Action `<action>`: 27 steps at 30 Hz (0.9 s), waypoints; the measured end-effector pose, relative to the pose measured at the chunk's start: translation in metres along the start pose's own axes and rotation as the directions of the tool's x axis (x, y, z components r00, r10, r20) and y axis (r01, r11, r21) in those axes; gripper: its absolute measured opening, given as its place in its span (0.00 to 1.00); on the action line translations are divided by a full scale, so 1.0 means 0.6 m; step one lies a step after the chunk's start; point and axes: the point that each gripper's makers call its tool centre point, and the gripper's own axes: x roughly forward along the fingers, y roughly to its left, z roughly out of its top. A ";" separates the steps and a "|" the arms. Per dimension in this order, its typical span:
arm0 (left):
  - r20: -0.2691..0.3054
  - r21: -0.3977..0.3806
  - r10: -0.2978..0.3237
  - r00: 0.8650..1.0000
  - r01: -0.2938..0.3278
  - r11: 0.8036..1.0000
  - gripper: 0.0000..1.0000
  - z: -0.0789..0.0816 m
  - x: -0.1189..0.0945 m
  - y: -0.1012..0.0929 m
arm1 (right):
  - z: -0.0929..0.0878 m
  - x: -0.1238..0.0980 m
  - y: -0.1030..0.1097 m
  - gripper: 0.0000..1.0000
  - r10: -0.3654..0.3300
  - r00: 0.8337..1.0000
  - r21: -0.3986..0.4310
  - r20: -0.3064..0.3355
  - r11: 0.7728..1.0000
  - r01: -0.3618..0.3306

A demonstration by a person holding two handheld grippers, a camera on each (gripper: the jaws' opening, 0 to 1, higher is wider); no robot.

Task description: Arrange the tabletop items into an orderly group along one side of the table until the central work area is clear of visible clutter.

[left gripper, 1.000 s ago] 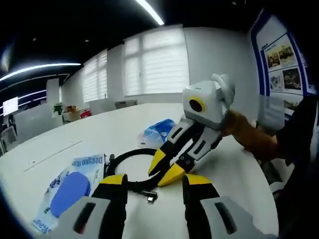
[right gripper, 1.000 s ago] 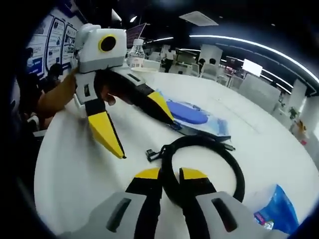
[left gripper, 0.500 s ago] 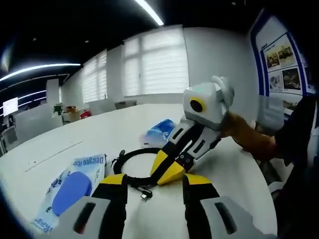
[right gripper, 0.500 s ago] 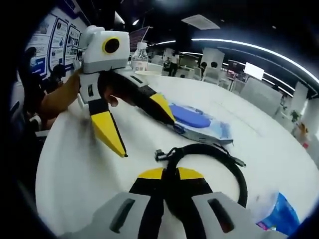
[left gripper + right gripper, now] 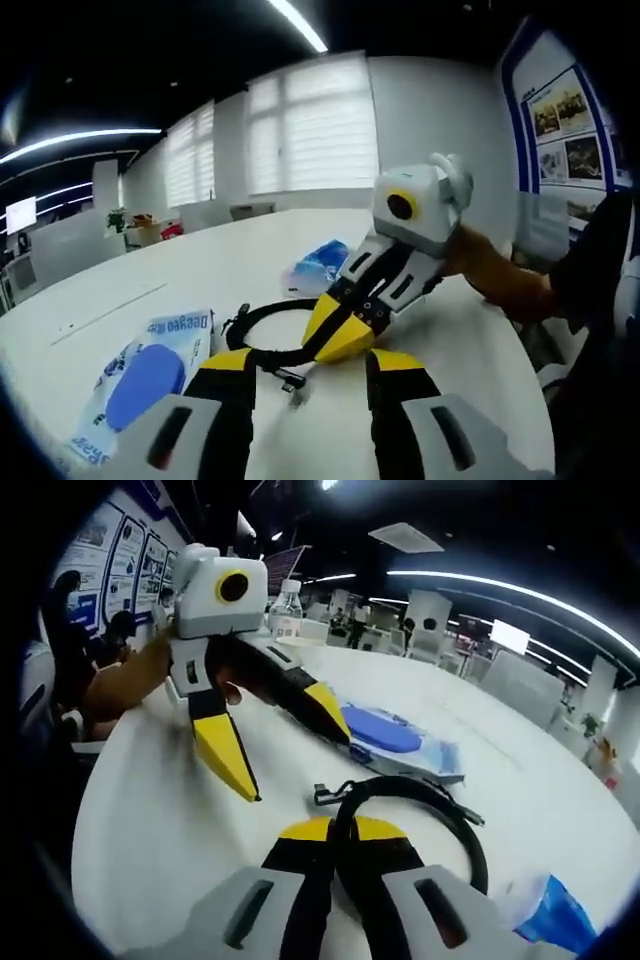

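Beside the blue packet (image 5: 395, 732), right gripper (image 5: 335, 830) jaws pinch the black cable (image 5: 430, 800); left gripper (image 5: 305, 362) jaws gape, empty.

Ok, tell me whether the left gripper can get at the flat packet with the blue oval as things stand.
Probably yes. The left gripper is open and holds nothing, and the packet lies flat beside its left jaw with bare table around it. The cable lies to the other side.

Right gripper (image 5: 333, 829) clamped the cable
Jaws went from apart to closed on the black cable loop (image 5: 455, 825); loop dragged a bit toward the blue pouch (image 5: 147, 370), plug end lifted off the counter (image 5: 160, 820).
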 end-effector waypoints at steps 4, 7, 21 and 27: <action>0.001 -0.004 0.005 1.000 -0.005 1.000 0.42 0.000 0.000 0.005 | 0.005 -0.003 -0.003 0.02 -0.012 1.000 -0.006 0.023 1.000 0.012; -0.002 -0.002 0.005 1.000 -0.005 1.000 0.42 -0.001 0.000 0.004 | 0.011 -0.008 -0.004 0.01 -0.028 0.999 -0.016 0.041 0.999 0.029; 0.001 0.002 0.003 1.000 -0.003 1.000 0.42 0.000 -0.001 0.001 | 0.037 -0.023 -0.001 0.01 -0.041 0.991 -0.031 0.129 0.998 0.046; -0.001 0.006 0.006 1.000 -0.006 1.000 0.42 -0.001 -0.002 0.000 | 0.053 -0.038 -0.007 0.01 -0.067 0.983 -0.041 0.172 0.996 0.076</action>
